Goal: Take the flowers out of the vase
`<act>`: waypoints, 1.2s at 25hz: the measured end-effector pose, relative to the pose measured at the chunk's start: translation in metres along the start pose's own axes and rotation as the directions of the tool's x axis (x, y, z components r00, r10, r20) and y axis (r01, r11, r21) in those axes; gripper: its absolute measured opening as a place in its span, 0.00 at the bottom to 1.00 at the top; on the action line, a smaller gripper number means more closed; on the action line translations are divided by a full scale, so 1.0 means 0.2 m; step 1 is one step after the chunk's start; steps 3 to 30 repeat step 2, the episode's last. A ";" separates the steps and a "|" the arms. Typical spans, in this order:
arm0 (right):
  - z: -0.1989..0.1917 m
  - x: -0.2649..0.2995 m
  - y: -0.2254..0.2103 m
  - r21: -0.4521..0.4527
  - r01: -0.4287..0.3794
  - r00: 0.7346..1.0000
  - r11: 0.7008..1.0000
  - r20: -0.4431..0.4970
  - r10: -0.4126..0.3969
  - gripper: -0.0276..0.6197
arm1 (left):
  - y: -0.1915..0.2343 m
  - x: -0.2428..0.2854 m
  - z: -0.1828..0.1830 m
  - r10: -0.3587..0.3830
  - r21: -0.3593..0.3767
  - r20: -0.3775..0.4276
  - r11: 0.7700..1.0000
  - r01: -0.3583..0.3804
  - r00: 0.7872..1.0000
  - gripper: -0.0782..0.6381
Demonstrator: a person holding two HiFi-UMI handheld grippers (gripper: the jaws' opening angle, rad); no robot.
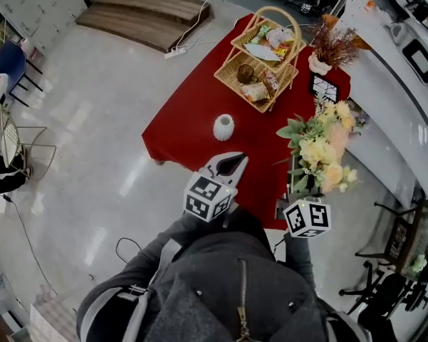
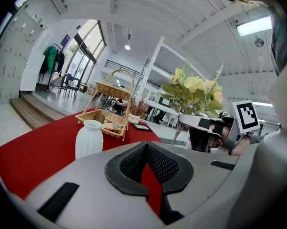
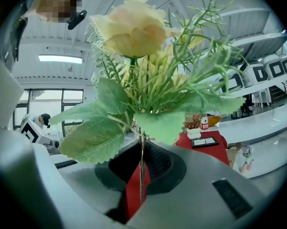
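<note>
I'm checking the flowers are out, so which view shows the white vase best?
The left gripper view: the white vase stands large, side-on, nothing sticking out. The head view shows the white vase small, from above. The right gripper view misses it.

bare red cloth (image 1: 192, 112) is lying open on every side of the white vase (image 1: 223, 127), leaving passing room. a wicker basket (image 1: 260, 63), a dried-plant pot (image 1: 320, 64) and a dark frame (image 1: 323, 88) are blocking the far end. the bouquet (image 1: 322, 148) is crowding the table's right edge beside the white counter (image 1: 384, 105).
</note>
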State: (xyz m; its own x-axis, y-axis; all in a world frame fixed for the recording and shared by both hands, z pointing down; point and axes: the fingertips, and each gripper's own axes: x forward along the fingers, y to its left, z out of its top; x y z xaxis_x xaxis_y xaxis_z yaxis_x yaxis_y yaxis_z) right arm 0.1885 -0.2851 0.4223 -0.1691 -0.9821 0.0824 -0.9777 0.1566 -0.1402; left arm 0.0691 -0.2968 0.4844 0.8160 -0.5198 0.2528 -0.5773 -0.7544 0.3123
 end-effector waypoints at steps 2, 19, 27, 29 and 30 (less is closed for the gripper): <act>-0.01 0.00 0.00 0.008 -0.002 1.000 1.000 -0.004 0.002 0.09 | -0.01 0.01 0.00 0.000 0.000 -0.002 1.000 0.000 1.000 0.12; -0.01 0.00 0.00 0.008 -0.002 1.000 1.000 -0.004 0.002 0.09 | -0.01 0.01 0.00 0.000 0.000 -0.002 1.000 0.000 1.000 0.12; -0.01 0.00 0.00 0.008 -0.002 1.000 1.000 -0.004 0.002 0.09 | -0.01 0.01 0.00 0.000 0.000 -0.002 1.000 0.000 1.000 0.12; -0.01 0.00 0.00 0.008 -0.002 1.000 1.000 -0.004 0.002 0.09 | -0.01 0.01 0.00 0.000 0.000 -0.002 1.000 0.000 1.000 0.12; -0.01 0.00 0.00 0.008 -0.002 1.000 1.000 -0.004 0.002 0.09 | -0.01 0.01 0.00 0.000 0.000 -0.002 1.000 0.000 1.000 0.12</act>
